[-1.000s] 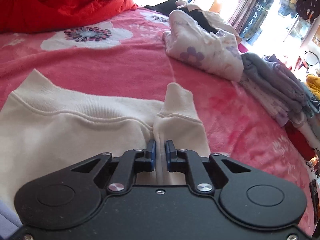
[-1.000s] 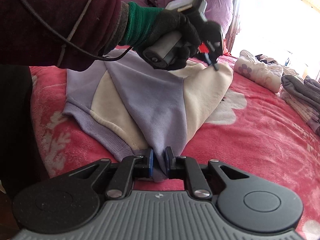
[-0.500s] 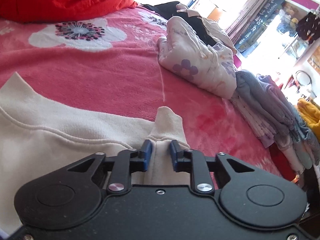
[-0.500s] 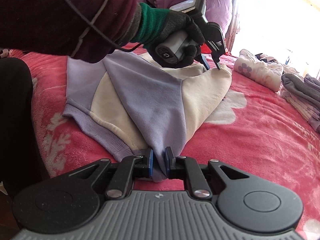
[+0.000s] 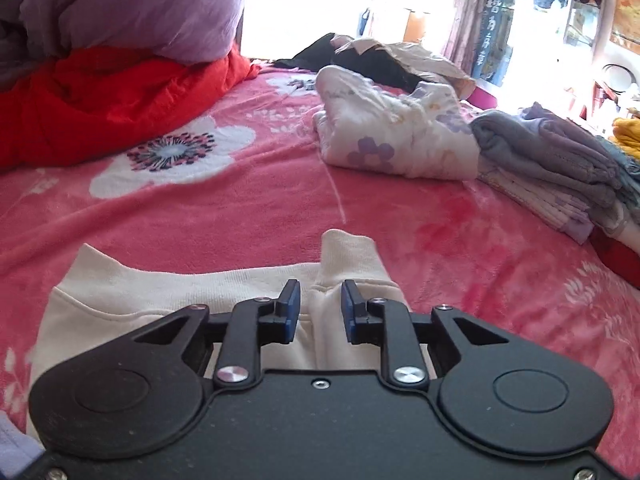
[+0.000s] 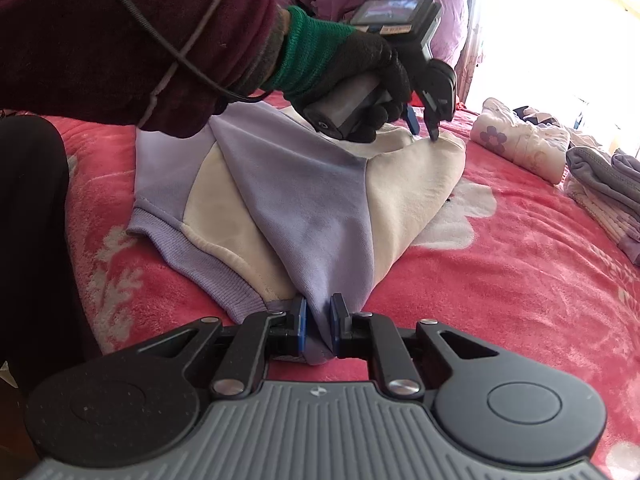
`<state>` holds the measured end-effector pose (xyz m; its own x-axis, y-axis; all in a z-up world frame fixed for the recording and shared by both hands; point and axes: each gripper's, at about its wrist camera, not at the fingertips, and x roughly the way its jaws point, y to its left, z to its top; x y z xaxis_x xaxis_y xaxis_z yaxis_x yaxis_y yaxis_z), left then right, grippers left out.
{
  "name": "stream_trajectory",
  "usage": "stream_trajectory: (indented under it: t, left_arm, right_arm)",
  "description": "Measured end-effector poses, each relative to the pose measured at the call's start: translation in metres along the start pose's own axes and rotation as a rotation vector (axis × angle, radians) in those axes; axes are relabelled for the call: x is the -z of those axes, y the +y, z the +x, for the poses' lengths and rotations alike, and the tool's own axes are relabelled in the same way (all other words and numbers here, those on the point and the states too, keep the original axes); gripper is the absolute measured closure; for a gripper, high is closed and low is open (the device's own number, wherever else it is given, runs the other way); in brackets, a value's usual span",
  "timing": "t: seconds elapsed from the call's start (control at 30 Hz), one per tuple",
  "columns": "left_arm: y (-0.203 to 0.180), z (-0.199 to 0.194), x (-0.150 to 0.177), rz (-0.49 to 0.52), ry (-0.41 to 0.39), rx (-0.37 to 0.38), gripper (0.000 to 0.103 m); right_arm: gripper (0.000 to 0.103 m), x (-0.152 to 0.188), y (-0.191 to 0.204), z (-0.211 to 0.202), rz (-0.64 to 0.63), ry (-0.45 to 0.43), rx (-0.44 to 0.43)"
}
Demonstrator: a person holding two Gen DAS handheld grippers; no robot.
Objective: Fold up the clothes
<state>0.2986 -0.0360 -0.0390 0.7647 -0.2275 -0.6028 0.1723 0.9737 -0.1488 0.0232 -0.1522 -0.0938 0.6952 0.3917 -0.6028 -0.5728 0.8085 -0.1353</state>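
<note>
One pink floral blanket (image 5: 248, 208), folded clothes (image 5: 552, 168) beside bright window (image 5: 340, 0)

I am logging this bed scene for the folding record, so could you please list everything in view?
Cream and lilac sweatshirt: one, on the pink floral blanket.
Red quilt: one, far left.
Purple pillow: one, atop the quilt.
White garment with purple flower print: one, folded, mid-right.
Grey and lilac folded clothes: one stack, right edge.
Black garment: one, by the window.
Gloved left hand: black, green cuff, maroon sleeve.
Left gripper: fingers opening over the cream cuff.
Right gripper: shut on lilac fabric.
</note>
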Motion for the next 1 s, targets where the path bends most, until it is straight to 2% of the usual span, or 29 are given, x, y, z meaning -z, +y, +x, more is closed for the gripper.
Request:
stream_trajectory:
  t: [0.13,0.23,0.47,0.5,0.57,0.67,0.77,0.8,0.87,0.93,1.0]
  left_arm:
    - [-0.009,-0.049,0.029,0.024,0.005,0.081,0.083]
    - [-0.012,-0.076,0.059,0.012,0.052,0.145,0.083]
    - [-0.02,-0.095,0.117,0.08,0.155,0.135,0.083]
    - [-0.019,-0.093,0.122,0.087,0.171,0.1,0.083]
    - [-0.017,-0.107,0.122,0.1,0.131,0.101,0.083]
    - [-0.02,-0.129,0.116,0.099,0.084,0.161,0.079]
    - [-0.024,-0.134,0.126,0.073,0.121,0.216,0.079]
    - [-0.027,-0.131,0.134,0.081,0.16,0.235,0.079]
    - [-0.032,-0.116,0.155,0.146,0.237,0.189,0.07]
    - [-0.019,-0.119,0.159,0.042,0.216,0.231,0.07]
    - [-0.001,-0.129,0.147,-0.066,0.188,0.244,0.064]
  right_arm:
    - [0.088,-0.001,0.0,-0.003,-0.003,-0.007,-0.002]
    - [0.088,-0.001,-0.002,-0.009,0.001,-0.021,-0.01]
    - [0.088,0.004,-0.014,-0.034,0.067,-0.053,-0.046]
    - [0.088,0.005,-0.017,-0.036,0.088,-0.056,-0.037]
    - [0.088,0.006,-0.027,-0.037,0.138,-0.056,-0.016]
    - [0.088,0.008,-0.04,-0.034,0.215,-0.057,0.042]
    - [0.088,0.01,-0.049,-0.029,0.282,-0.052,0.095]
    - [0.088,0.01,-0.051,-0.028,0.294,-0.055,0.105]
    - [0.088,0.011,-0.053,-0.025,0.316,-0.063,0.122]
    - [0.088,0.01,-0.053,-0.021,0.329,-0.077,0.124]
    - [0.088,0.008,-0.048,-0.018,0.316,-0.088,0.126]
